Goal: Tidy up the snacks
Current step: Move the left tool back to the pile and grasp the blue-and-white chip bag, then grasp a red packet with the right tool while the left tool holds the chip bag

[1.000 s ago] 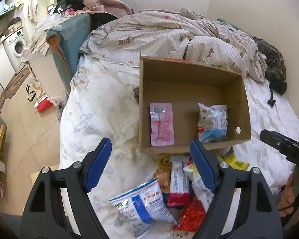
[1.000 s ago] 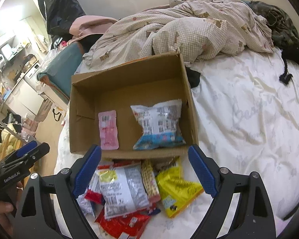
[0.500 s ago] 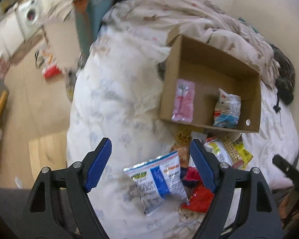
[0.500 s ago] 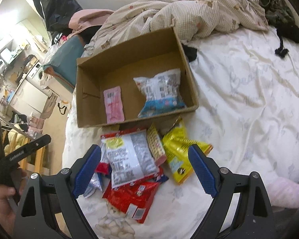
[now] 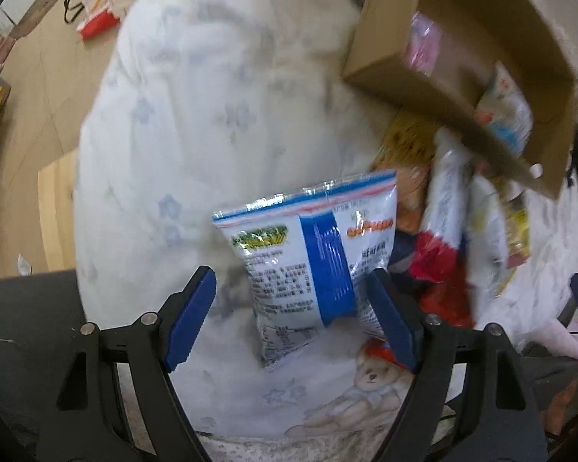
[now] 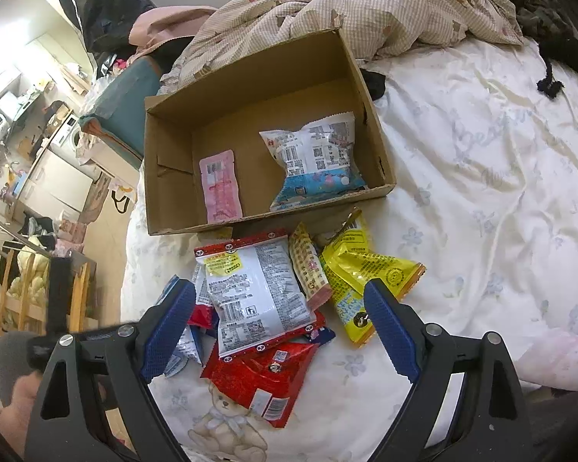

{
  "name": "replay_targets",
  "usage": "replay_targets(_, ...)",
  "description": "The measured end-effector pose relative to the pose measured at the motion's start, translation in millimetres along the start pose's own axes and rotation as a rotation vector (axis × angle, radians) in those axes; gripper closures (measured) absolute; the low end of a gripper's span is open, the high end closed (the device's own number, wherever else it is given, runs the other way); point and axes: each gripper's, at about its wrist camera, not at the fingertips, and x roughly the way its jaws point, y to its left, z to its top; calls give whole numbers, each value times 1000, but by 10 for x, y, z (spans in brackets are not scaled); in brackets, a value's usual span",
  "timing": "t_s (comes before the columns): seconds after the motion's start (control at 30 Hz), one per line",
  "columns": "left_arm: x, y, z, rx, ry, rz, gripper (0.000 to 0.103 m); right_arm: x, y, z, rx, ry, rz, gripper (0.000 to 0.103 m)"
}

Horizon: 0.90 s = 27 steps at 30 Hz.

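Note:
A cardboard box point(image 6: 165, 177) sits on the bed and holds a pink packet point(image 6: 219, 184) and a white-and-blue bag point(image 6: 316, 161). In front of it lies a pile of snacks: a white-and-red bag point(image 6: 254, 285), a red bag point(image 6: 262, 381), a yellow bag point(image 6: 362, 273). My right gripper point(image 6: 277, 327) is open above the pile. My left gripper point(image 5: 293, 319) is open, its fingers either side of a blue-and-white snack bag point(image 5: 312, 254) on the sheet. The box point(image 5: 435, 88) is blurred at the upper right in the left wrist view.
A white floral bed sheet point(image 6: 481, 177) covers the bed. A checked duvet point(image 6: 366, 11) is heaped behind the box. The bed's left edge drops to a wooden floor point(image 5: 38, 88). A pink cloth point(image 6: 555, 358) lies at the right.
My left gripper has dropped and moved in over the blue-and-white bag, which now lies between its fingers. My right gripper has drawn back a little and stayed open.

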Motion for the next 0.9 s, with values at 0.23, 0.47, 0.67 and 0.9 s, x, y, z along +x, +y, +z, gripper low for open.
replay_targets(0.23, 285, -39, -34, -7, 56, 9, 23, 44, -39, 17, 19, 9, -2, 12)
replay_targets(0.47, 235, -128, -81, 24, 44, -3, 50, 106, -89, 47, 46, 27, 5, 12)
replay_targets(0.67, -196, -107, -192, 39, -50, -40, 54, 282, -212, -72, 129, 155, 61, 12)
replay_targets(0.9, -533, -66, -159, 53, -147, -78, 54, 831, -124, -478, 144, 428, 50, 12)
